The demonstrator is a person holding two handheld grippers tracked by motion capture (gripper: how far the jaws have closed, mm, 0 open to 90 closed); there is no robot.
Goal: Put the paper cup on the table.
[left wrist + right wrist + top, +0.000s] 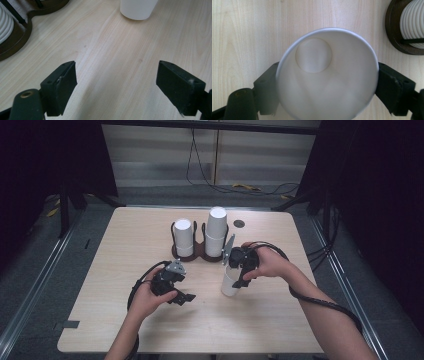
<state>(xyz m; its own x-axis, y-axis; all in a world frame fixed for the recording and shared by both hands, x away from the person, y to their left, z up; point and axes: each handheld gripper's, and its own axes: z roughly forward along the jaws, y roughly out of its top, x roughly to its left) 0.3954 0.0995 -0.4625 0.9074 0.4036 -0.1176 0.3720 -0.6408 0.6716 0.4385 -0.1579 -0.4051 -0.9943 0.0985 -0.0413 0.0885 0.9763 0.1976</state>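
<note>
while upright on the table, white cup [327,75] between right gripper [327,92] jaws

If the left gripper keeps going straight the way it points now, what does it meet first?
Most likely the bare tabletop: the left gripper has open jaws with nothing between them and looks angled down at the wood. Farther along that line stands the white paper cup, though depth is hard to judge.

Two cup stacks [183,237] – one loose cup [230,281]

White paper cup [327,75] open-side up between hand-held gripper [327,92] jaws, dark wooden holder [393,32] beside, light table [244,32]
</note>
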